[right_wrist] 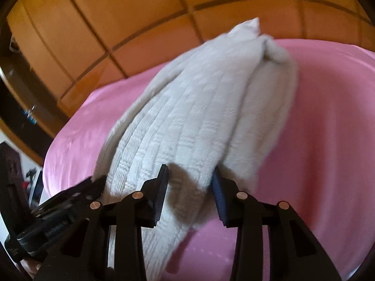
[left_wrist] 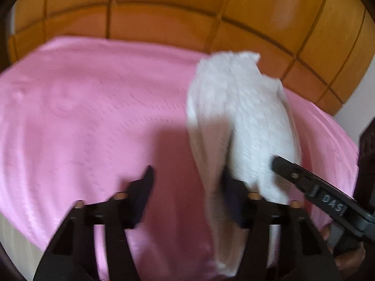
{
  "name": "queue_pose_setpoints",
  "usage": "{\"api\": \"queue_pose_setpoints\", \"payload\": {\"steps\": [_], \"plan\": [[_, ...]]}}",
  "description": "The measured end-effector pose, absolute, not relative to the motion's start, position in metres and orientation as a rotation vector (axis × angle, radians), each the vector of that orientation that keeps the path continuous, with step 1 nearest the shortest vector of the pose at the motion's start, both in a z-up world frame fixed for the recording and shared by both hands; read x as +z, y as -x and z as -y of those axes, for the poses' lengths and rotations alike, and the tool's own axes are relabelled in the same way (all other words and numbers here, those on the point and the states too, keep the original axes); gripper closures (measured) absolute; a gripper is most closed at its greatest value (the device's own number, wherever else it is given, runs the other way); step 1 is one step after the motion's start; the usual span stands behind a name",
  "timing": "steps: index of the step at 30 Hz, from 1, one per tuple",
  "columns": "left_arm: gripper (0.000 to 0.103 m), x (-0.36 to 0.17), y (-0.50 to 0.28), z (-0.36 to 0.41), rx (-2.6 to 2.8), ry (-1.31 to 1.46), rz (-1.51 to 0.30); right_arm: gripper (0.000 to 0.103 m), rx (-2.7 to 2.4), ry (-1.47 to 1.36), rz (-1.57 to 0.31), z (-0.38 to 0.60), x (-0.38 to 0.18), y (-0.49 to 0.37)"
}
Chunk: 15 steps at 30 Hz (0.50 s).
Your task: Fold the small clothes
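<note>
spanning pink sheet: one white cloth, two open-jawed grippers

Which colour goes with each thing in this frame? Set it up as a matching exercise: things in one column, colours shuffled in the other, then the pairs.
Things:
1. knitted garment
2. bed cover
3. panelled wall behind the bed
4. left hand-held gripper

Colours:
A. orange-brown
B. black
C. white
D. pink

Pairs: 1-C, 2-D, 3-A, 4-B
</note>
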State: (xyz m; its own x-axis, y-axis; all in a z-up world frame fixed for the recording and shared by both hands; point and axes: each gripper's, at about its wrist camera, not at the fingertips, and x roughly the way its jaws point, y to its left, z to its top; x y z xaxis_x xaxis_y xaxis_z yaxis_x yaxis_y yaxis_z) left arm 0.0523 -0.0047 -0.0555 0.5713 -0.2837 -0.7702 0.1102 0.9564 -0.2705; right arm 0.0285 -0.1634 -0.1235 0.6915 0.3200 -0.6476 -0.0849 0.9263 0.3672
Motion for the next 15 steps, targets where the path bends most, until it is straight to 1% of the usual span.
{"api": "queue_pose_setpoints", "payload": {"steps": [1, 2, 3, 6, 9, 12, 15], "plan": [[0.081, -0.060, -0.055, 0.005, -0.245, 0.213, -0.956, 0.096, 0.256, -0.318, -0.786, 0.163, -0.121, -0.028], [0.091, -0.064, -0.057, 0.004, -0.263, 0.233, -0.973, 0.097, 0.273, -0.309, -0.784, 0.163, -0.117, -0.026], [0.097, -0.063, -0.057, 0.002, -0.280, 0.254, -0.971, 0.097, 0.280, -0.298, -0.762, 0.166, -0.110, -0.021], [0.097, -0.045, -0.059, -0.005, -0.288, 0.252, -0.911, 0.098, 0.272, -0.269, -0.674, 0.187, -0.078, -0.005], [0.098, -0.022, -0.073, -0.021, -0.261, 0.273, -0.848, 0.098, 0.149, -0.202, -0.592, 0.229, -0.049, 0.006], [0.098, -0.004, -0.096, -0.042, -0.197, 0.293, -0.801, 0.098, -0.068, -0.145, -0.541, 0.296, -0.028, 0.000], [0.098, 0.015, -0.130, -0.068, -0.113, 0.298, -0.757, 0.098, -0.284, -0.125, -0.531, 0.369, -0.018, -0.019]]}}
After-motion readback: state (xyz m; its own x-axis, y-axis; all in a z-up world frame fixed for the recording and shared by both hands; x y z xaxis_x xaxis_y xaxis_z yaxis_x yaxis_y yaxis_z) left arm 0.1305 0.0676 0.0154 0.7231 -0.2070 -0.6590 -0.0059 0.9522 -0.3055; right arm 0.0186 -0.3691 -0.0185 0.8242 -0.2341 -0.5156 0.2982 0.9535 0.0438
